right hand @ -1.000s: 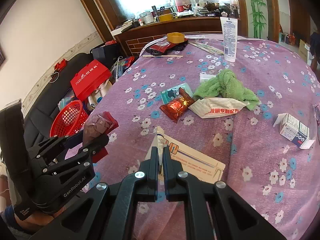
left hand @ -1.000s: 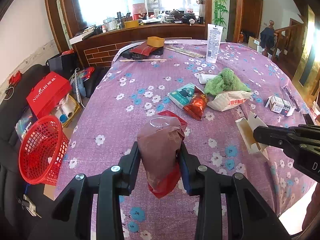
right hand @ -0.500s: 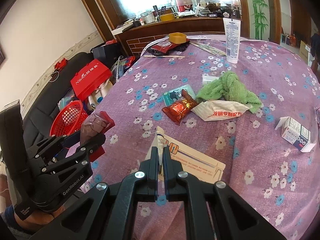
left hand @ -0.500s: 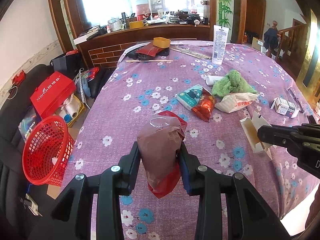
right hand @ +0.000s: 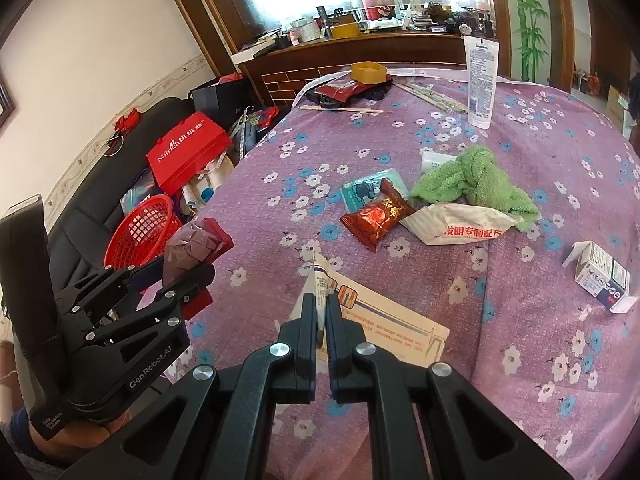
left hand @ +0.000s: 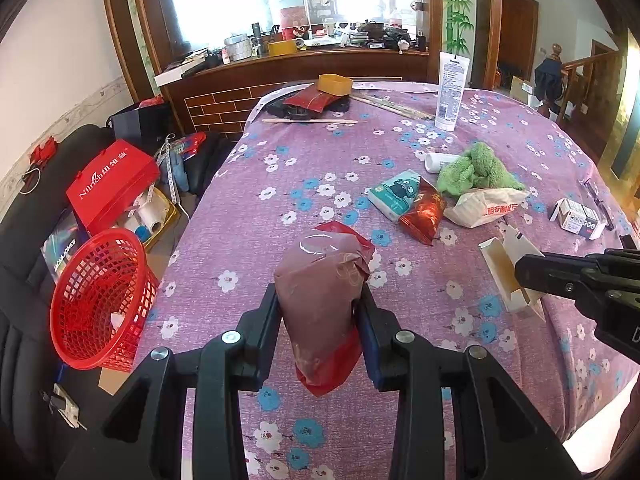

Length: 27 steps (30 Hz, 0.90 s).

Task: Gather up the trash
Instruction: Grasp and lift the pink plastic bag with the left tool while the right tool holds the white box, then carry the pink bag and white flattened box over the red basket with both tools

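Observation:
My left gripper (left hand: 318, 304) is shut on a crumpled red and pink plastic bag (left hand: 322, 288), held above the table's left part; the bag also shows in the right wrist view (right hand: 192, 246). My right gripper (right hand: 322, 306) is shut on a flat white carton (right hand: 376, 322), seen from the left wrist too (left hand: 506, 270). A red mesh basket (left hand: 100, 300) stands on the black sofa left of the table (right hand: 142, 232). On the purple flowered cloth lie a red snack wrapper (right hand: 376, 218), a teal packet (right hand: 360, 192) and a white paper bag (right hand: 456, 224).
A green towel (right hand: 472, 178), a small medicine box (right hand: 600, 276), a white tube (right hand: 480, 80), chopsticks (right hand: 340, 109) and a yellow bowl (right hand: 368, 72) also sit on the table. A red gift bag (right hand: 188, 152) stands by the sofa. A cluttered wooden ledge (left hand: 304, 60) runs behind.
Both grippers have pulled back and up slightly, each keeping its hold. The red basket now shows further right and larger in the left wrist view.

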Motion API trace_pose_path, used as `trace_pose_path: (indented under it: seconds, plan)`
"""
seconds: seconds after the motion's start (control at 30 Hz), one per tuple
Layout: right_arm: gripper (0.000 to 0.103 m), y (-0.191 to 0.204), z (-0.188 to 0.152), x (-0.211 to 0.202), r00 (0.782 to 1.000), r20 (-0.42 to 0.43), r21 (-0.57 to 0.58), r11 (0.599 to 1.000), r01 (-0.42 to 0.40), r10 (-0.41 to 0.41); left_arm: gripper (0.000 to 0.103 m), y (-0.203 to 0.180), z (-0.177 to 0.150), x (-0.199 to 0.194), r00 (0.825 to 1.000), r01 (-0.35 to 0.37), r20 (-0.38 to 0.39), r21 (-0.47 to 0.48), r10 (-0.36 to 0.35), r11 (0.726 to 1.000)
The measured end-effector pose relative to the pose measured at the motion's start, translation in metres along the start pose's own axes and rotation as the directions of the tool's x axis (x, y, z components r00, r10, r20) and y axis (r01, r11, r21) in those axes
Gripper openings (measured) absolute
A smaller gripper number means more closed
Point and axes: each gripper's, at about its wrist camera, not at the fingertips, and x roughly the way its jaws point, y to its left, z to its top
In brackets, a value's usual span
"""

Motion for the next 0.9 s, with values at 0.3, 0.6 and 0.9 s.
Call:
trace_pose_path:
  seconds: [0.3, 0.6, 0.9]
  plan:
    - [0.005, 0.006, 0.002, 0.004, 1.000, -0.007, -0.008, 1.000, -0.003, 0.003, 0.035, 0.010, -0.001, 0.001, 1.000, -0.007, -0.004, -0.017, 0.007, 1.000]
    - [0.005, 0.018, 0.004, 0.014, 1.000, -0.027, -0.026, 1.000, -0.013, 0.012, 0.035, 0.021, -0.007, 0.003, 1.000, -0.014, -0.010, -0.041, 0.013, 0.999]
    - [0.006, 0.029, 0.007, 0.023, 0.999, -0.038, -0.049, 0.999, -0.018, 0.016, 0.035, 0.036, -0.010, 0.005, 1.000, -0.023, -0.012, -0.073, 0.022, 0.997]
